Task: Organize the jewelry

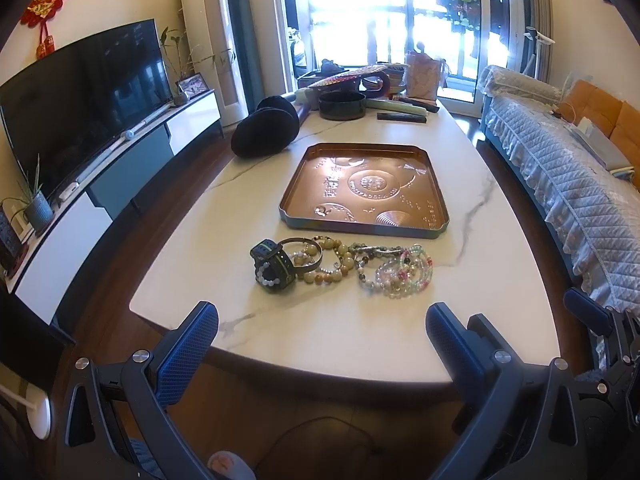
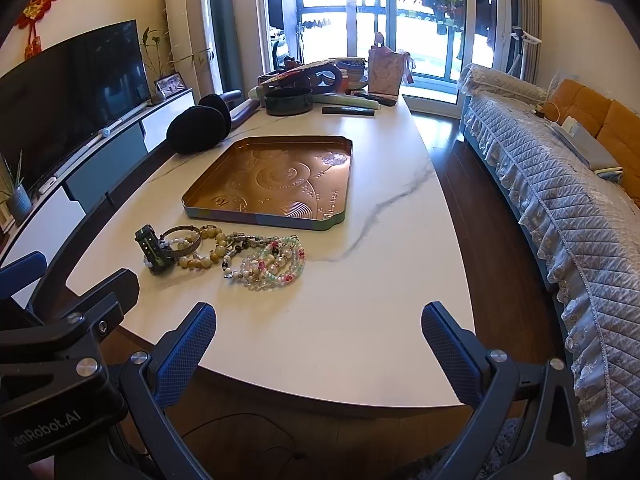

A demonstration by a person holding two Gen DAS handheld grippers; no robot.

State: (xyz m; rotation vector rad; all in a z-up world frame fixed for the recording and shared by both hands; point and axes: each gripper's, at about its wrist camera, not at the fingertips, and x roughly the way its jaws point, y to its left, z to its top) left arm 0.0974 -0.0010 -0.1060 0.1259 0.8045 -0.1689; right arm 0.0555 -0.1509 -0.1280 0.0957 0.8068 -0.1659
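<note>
On the worktop, the watch and bracelets lie in a left-to-right row before the empty tray, ahead of both empty, wide-apart hand-held grippers; the left hand-held gripper seems nearer than the right hand-held gripper.

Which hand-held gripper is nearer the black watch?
Left. The left hand-held gripper faces the black watch almost head-on; the right hand-held gripper is further off, with the watch up to its left.
</note>
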